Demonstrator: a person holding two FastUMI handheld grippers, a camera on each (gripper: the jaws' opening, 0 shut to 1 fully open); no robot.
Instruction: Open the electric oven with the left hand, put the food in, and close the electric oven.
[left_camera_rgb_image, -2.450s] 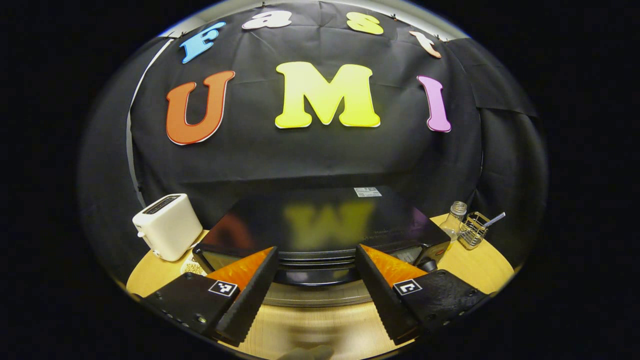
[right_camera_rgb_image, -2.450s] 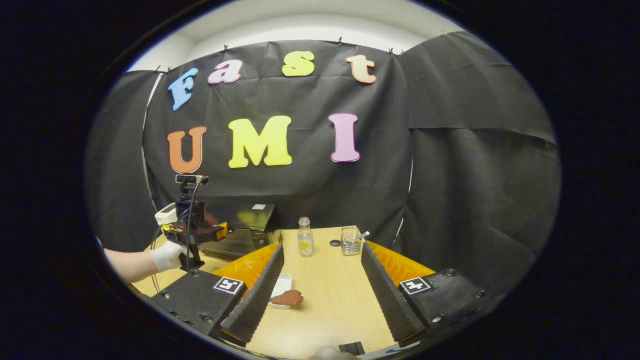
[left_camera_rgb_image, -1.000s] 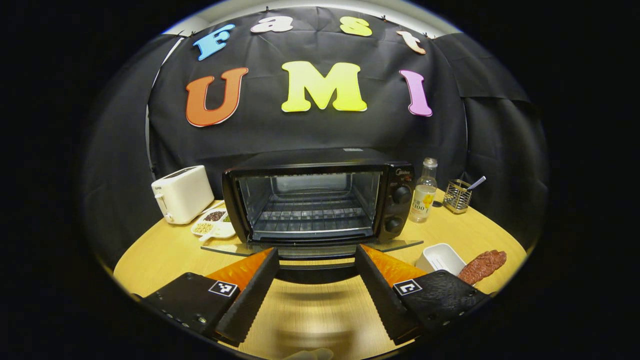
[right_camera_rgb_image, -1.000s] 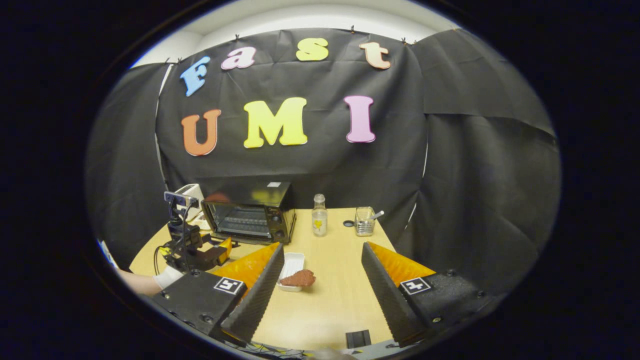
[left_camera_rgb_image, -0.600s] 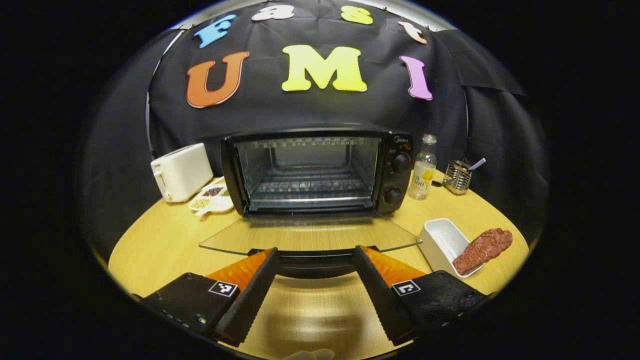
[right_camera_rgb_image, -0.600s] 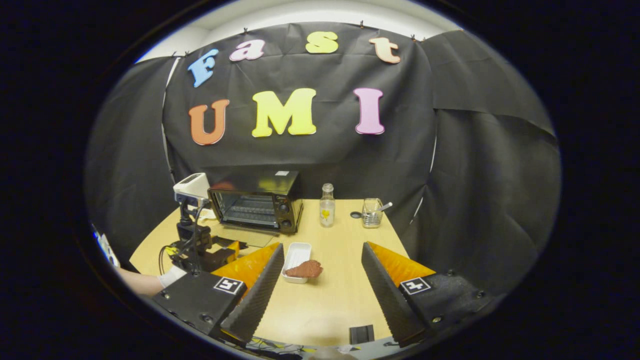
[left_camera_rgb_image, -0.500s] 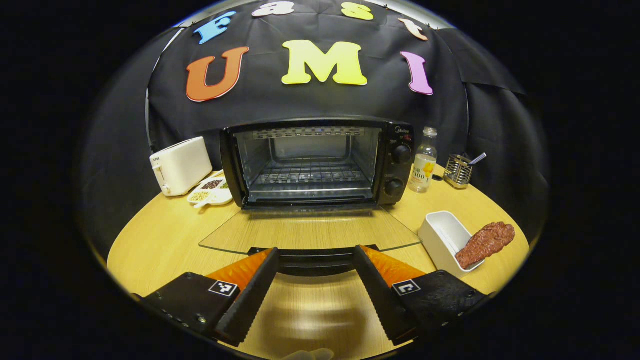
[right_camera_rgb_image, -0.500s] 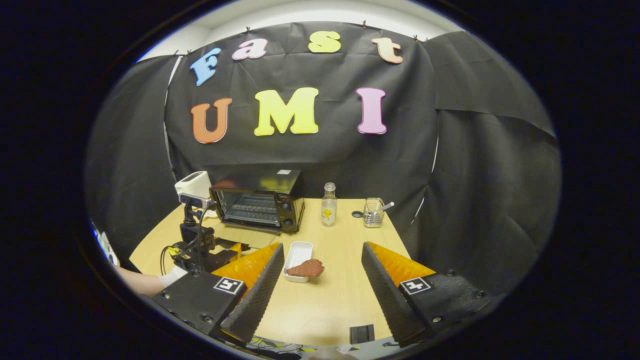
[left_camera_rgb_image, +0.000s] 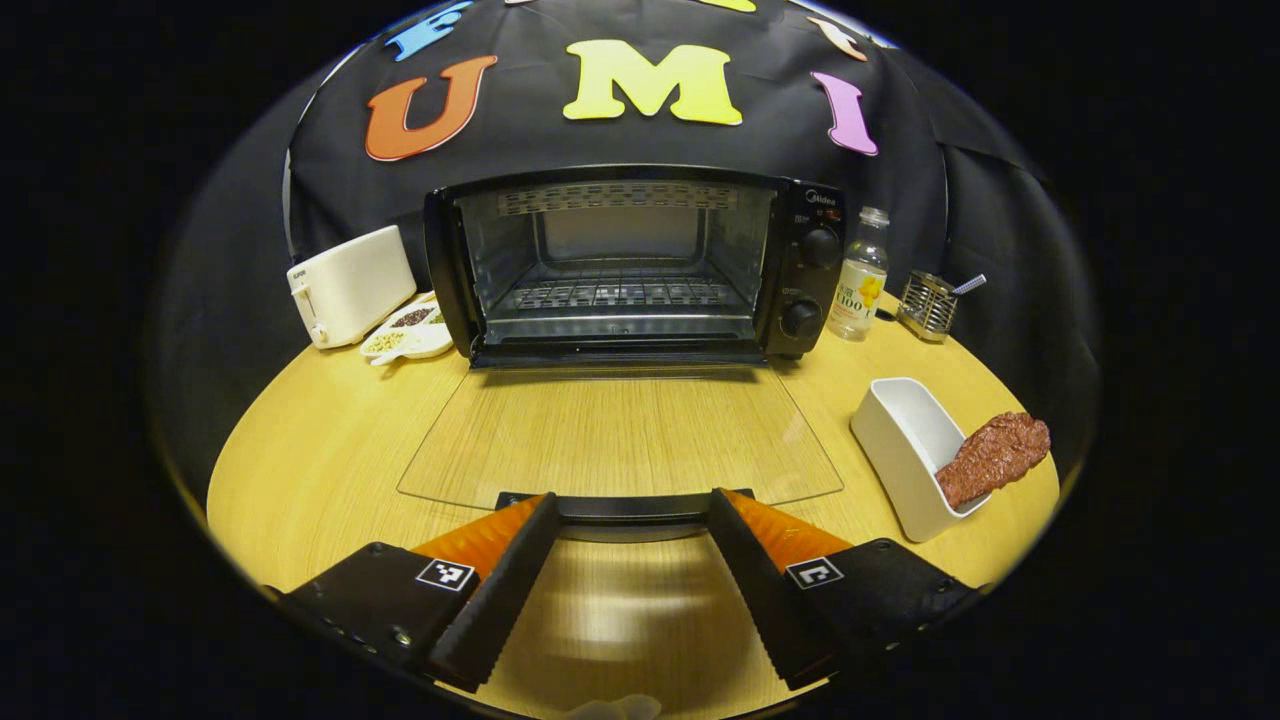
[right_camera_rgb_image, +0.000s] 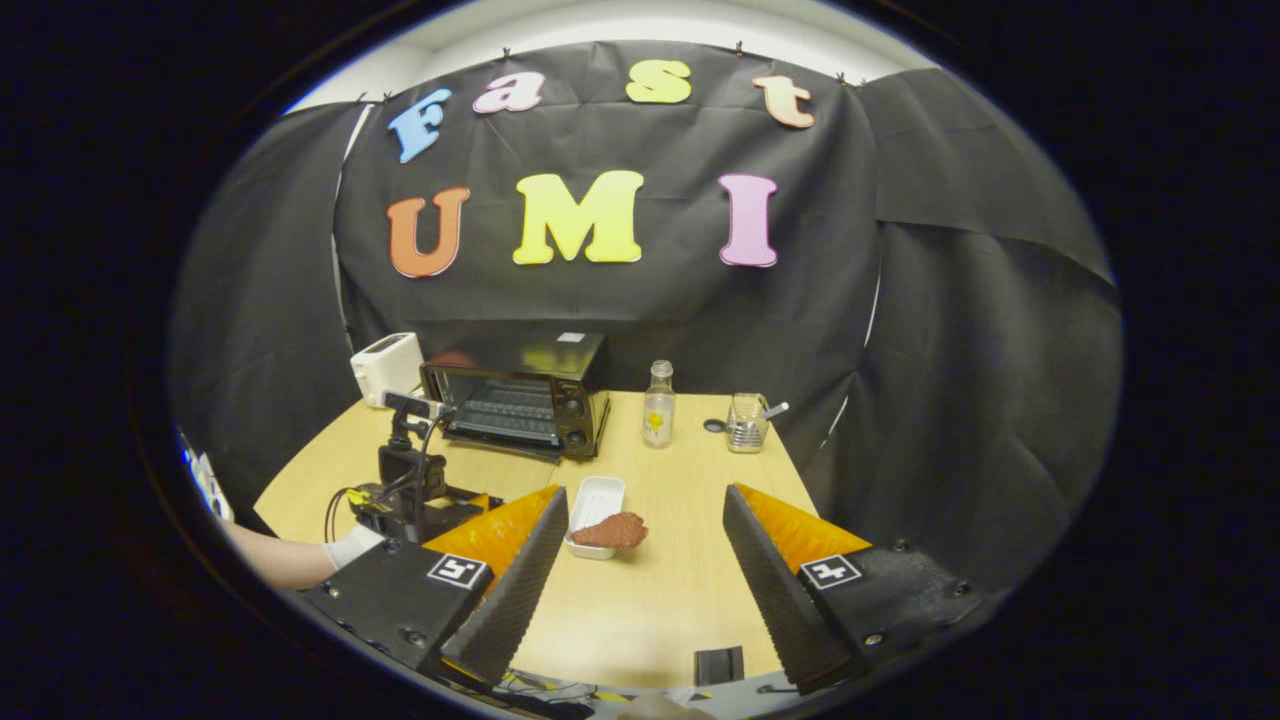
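Table: round, wooden.
Oven: at table's back, cavity exposed, rack inside bare.
Door: glass, folded flat toward camera, handle at near edge.
Toaster: left of oven.
Left gripper: jaws wide, straddling handle, contact with it unclear.
Right gripper: jaws wide, holding nothing, above table.
Tray: white, right of door.
Food: brown, propped on tray's rim.
Bottle: just right of oven.
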